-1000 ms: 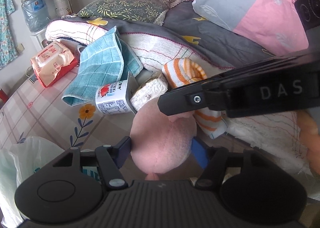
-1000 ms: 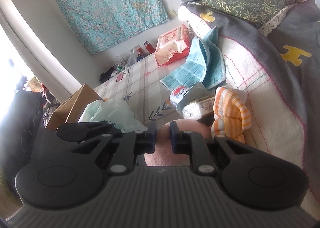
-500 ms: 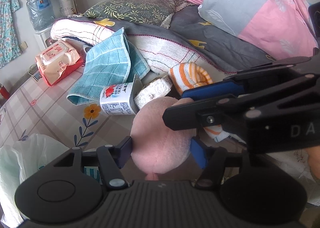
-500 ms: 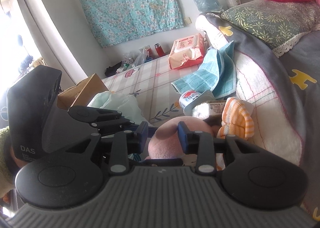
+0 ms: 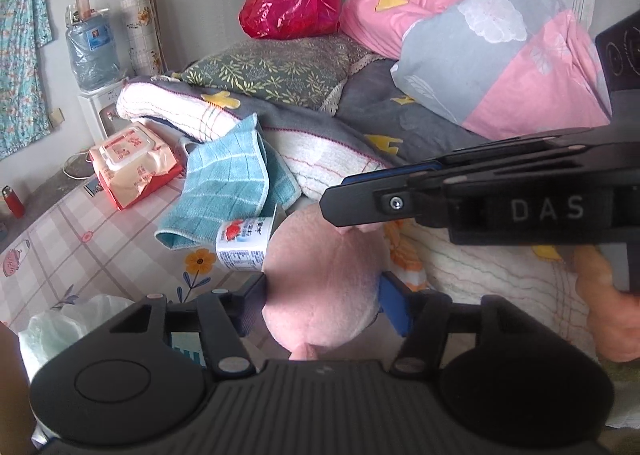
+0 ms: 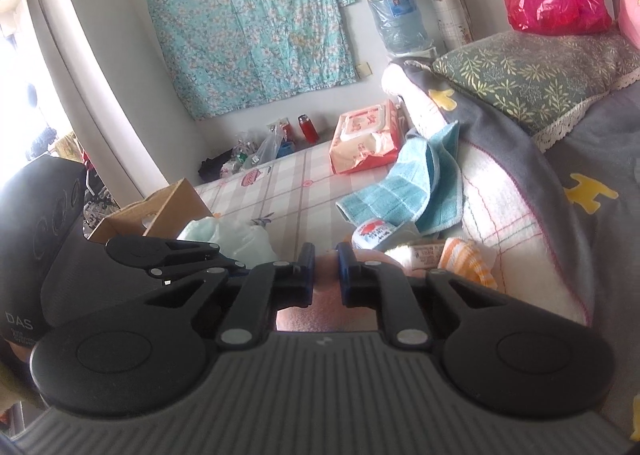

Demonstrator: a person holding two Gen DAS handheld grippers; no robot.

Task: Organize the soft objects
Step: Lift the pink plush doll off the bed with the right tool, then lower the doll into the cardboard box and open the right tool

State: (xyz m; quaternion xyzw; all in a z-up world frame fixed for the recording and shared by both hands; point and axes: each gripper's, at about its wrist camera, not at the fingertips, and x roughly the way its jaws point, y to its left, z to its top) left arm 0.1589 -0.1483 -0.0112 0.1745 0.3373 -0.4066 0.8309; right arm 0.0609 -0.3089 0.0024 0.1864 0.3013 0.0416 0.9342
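A round pink plush toy (image 5: 320, 279) sits squeezed between the fingers of my left gripper (image 5: 322, 295), which is shut on it above the patterned tablecloth (image 5: 80, 231). My right gripper (image 6: 325, 275) reaches in from the right and is shut on a small part at the top of the same plush (image 6: 326, 319); its arm (image 5: 480, 195) crosses the left wrist view. An orange-striped sock (image 6: 464, 259) lies behind the plush against the bedding. A blue checked towel (image 5: 228, 183) lies further back.
A small milk carton (image 5: 244, 241) and a white wrapped packet (image 6: 420, 253) lie by the plush. A wet-wipes pack (image 5: 128, 159) is at the back left. A plastic bag (image 6: 228, 233) and cardboard box (image 6: 160, 207) sit left. Blankets and pillows (image 5: 280, 71) fill the right.
My right gripper has closed from partly open onto the top of the pink plush. The left gripper still holds the plush, and both views have tilted up a little.
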